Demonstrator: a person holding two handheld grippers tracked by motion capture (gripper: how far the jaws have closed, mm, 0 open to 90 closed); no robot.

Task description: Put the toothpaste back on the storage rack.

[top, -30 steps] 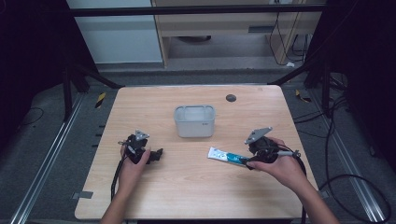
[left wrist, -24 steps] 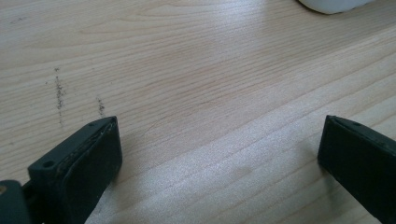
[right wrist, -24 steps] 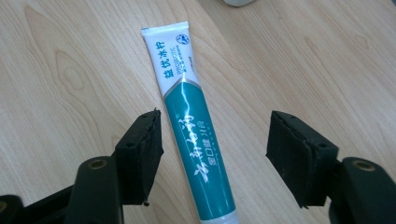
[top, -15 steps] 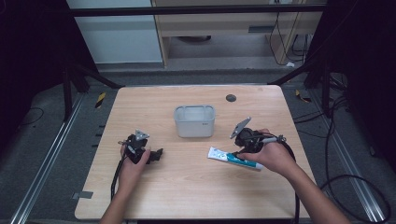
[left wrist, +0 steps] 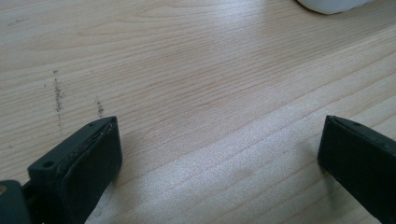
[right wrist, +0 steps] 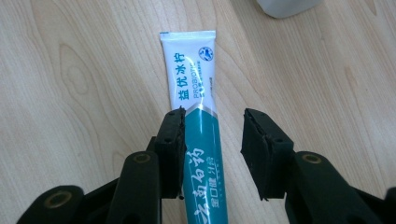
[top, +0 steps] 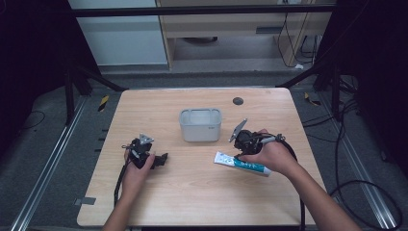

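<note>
Wooden table (top: 192,192) — right gripper (right wrist: 212,135) closing astride toothpaste tube (right wrist: 189,79).

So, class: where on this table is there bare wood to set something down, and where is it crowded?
Free: the far-left corner of the table beyond the left claw, and the near strip between both forearms. Crowded: the middle-right, where the white bin, toothpaste tube and right claw sit close together.
</note>
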